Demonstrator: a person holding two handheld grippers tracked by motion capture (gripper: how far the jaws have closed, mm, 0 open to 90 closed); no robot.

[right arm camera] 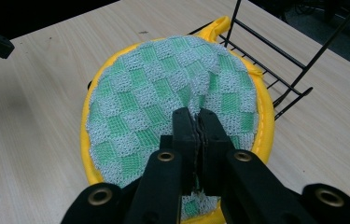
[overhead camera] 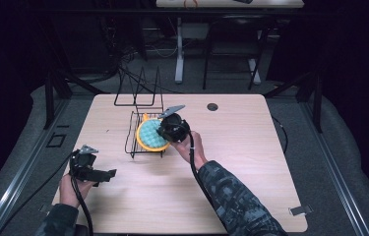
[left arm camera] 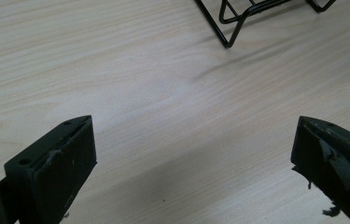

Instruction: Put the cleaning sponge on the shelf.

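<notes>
Right gripper [right arm camera: 195, 122], clamped shut on the potholder [right arm camera: 163, 93], could snag its loop on the wire rack [right arm camera: 275, 60] at two o'clock.

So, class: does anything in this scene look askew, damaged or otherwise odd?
The round green-checked pot holder with the yellow rim is puckered where the right gripper pinches it, and it sits tilted at the wire rack. The left gripper hangs open over the table; its right pad looks frayed.

Light wood table [overhead camera: 231, 162], black wire rack [overhead camera: 140, 105] on it, far-left centre
</notes>
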